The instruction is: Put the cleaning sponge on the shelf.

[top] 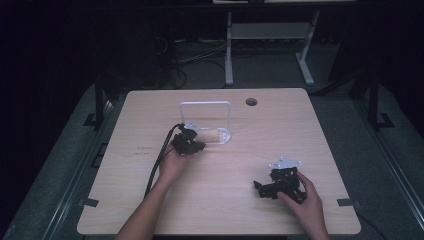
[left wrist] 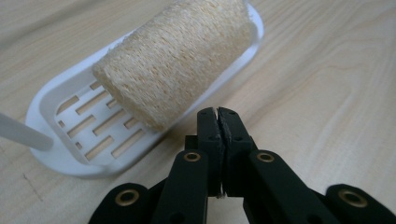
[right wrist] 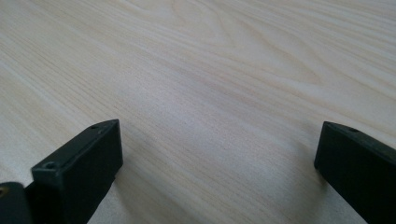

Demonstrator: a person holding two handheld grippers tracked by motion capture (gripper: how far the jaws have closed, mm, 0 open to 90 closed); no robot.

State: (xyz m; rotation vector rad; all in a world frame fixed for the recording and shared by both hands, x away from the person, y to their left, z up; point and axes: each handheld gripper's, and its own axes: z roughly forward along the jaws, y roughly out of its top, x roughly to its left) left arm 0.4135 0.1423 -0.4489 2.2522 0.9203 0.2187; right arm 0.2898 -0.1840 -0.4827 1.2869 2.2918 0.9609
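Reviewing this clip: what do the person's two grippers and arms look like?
Both are matte black two-jaw tools. The left gripper has brass-coloured pivot rivets on its linkage arms, and a black cable trails from it. The right gripper has blocky, squared jaws and carries a grey three-cornered plate on top. Both forearms are bare, no sleeves visible.

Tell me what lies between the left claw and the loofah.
Nothing but bare table: in the left gripper view the shut left claw sits just short of the loofah on its white tray.
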